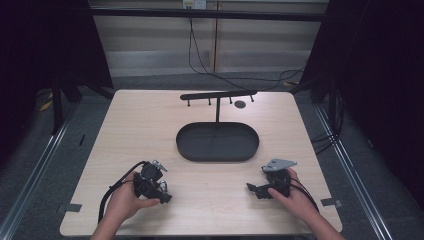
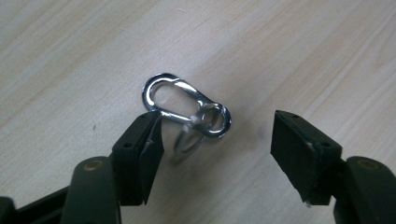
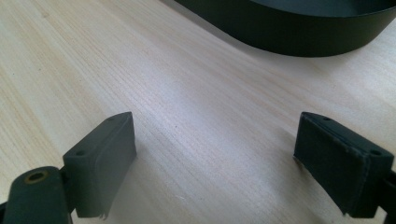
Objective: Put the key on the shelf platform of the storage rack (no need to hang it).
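A small silver snap hook (image 2: pixel 175 95) with a split ring (image 2: pixel 212 122) on its end lies on the pale wooden table (image 1: pixel 145 130). My left gripper (image 2: pixel 217 140) points down at it, jaws wide apart, with the hook's ring end in the gap. The hook's edge rests against the left pad (image 2: pixel 152 140), while the right pad stands well clear. In the high view my left gripper (image 1: pixel 161 186) is at the near left, held in a hand. My right gripper (image 1: pixel 253 189) lies low at the near right, and its open jaws (image 3: pixel 215 128) hold nothing.
A black oval tray (image 1: pixel 186 150) sits mid-table, and its wall (image 3: pixel 299 35) shows just beyond my right gripper. Behind it stands a black T-shaped rack (image 1: pixel 218 95) with several pegs. A small dark disc (image 1: pixel 240 104) lies beside the rack. Cables trail over the floor behind.
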Demonstrator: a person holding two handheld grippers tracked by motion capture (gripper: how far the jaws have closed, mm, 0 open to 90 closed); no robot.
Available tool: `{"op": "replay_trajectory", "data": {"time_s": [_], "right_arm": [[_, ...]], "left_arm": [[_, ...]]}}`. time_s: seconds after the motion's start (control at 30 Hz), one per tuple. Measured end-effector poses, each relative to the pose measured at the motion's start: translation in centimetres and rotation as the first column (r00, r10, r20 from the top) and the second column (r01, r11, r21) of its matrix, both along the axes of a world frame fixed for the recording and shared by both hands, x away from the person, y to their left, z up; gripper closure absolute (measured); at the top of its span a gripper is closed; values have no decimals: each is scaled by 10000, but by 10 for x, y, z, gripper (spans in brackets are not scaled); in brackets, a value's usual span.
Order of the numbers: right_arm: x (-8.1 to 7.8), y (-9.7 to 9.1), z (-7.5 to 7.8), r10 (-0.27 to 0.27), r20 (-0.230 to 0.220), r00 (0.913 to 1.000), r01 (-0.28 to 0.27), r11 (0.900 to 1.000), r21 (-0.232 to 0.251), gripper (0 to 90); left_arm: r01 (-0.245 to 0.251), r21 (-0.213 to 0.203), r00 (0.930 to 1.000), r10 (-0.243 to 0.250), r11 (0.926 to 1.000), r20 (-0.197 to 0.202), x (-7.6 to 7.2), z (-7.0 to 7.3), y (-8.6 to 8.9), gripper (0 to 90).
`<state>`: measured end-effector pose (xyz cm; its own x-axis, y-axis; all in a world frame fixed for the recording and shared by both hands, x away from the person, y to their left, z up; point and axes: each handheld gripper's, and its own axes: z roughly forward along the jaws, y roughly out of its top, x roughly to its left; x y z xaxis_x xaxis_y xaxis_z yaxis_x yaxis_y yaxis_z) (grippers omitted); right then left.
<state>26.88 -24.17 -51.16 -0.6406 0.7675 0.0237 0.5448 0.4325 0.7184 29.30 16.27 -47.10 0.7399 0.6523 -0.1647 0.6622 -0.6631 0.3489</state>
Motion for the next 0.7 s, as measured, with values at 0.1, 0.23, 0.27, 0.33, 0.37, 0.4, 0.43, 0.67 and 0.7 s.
{"op": "replay_trajectory", "data": {"time_s": [0.1, 0.23, 0.27, 0.33, 0.37, 0.4, 0.43, 0.67, 0.7], "right_arm": [[0, 0, 0, 1, 4, 10000, -1, 10000, -1, 121], [0, 0, 0, -3, 14, 10000, 3, 10000, -1, 121], [0, 0, 0, 11, 13, 10000, -11, 10000, -5, 120], [0, 0, 0, 11, 14, 10000, -11, 10000, -5, 121], [0, 0, 0, 7, 22, 10000, -7, 10000, -1, 120], [0, 0, 0, -6, 10, 10000, 6, 10000, 1, 120], [0, 0, 0, -6, 10, 10000, 6, 10000, 1, 120], [0, 0, 0, -2, 5, 10000, 2, 10000, 3, 120], [0, 0, 0, 0, 22, 10000, 0, 10000, 3, 120]], "left_arm": [[-251, 155, 9996, 249, 9996, 142, 2, 1, -1, 459], [-452, 394, 9989, 448, 9982, 108, 5, 2, -1, 579], [-396, 444, 9992, 391, 9982, 127, 6, 3, -2, 594], [-575, 429, 9983, 571, 9974, 110, 7, 5, -2, 634], [-574, 402, 9983, 571, 9975, 91, 7, 8, -2, 766], [-574, 402, 9983, 571, 9975, 91, 7, 8, -2, 822], [-633, 390, 9980, 630, 9972, 84, 8, 8, -1, 822], [-256, 155, 9996, 258, 9996, -131, 11, 8, -6, 831], [-253, 66, 9995, 254, 9997, -168, 10, 8, -8, 785]]}}
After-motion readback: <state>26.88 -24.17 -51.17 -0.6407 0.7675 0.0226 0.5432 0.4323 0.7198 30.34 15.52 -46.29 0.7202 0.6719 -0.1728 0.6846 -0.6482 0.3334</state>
